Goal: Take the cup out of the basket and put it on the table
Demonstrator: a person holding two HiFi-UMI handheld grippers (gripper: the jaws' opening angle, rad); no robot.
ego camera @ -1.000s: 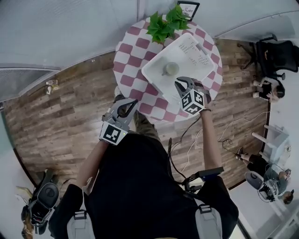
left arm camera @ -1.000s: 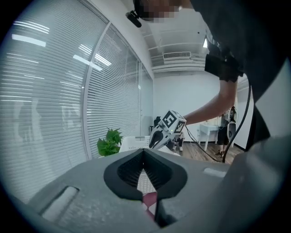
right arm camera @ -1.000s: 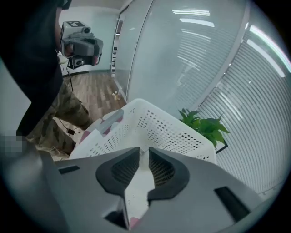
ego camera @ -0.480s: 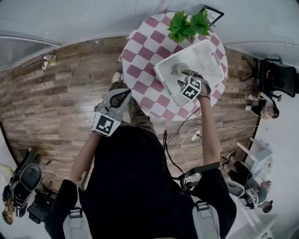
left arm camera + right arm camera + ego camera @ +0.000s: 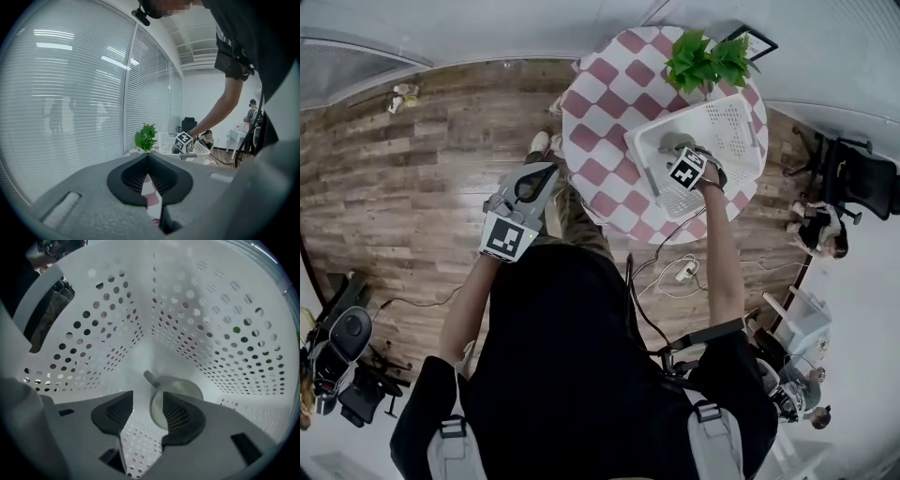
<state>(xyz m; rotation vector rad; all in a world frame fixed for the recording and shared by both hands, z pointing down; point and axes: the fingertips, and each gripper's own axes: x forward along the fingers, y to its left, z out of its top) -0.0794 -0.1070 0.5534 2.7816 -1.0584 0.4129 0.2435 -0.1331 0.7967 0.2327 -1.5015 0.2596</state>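
A pale cup (image 5: 177, 391) with a small handle stands on the floor of the white perforated basket (image 5: 211, 319). My right gripper (image 5: 147, 401) points down into the basket. Its jaws have just been opening and stand open, with the cup's near rim between them and the pads not pressing on it. From the head view the right gripper (image 5: 680, 155) covers most of the cup inside the basket (image 5: 733, 127) on the round chequered table (image 5: 609, 89). My left gripper (image 5: 539, 178) hangs off the table's left edge, shut and empty (image 5: 148, 157).
A green potted plant (image 5: 708, 58) and a framed sign (image 5: 752, 42) stand at the table's far side behind the basket. Cables (image 5: 684, 272) lie on the wooden floor. An office chair (image 5: 862, 173) stands to the right. Window blinds (image 5: 70, 93) fill the left gripper view.
My right gripper has sunk from above the basket's near edge down into it, over the cup, and its jaws have opened. The left gripper has drifted sideways beside the table.
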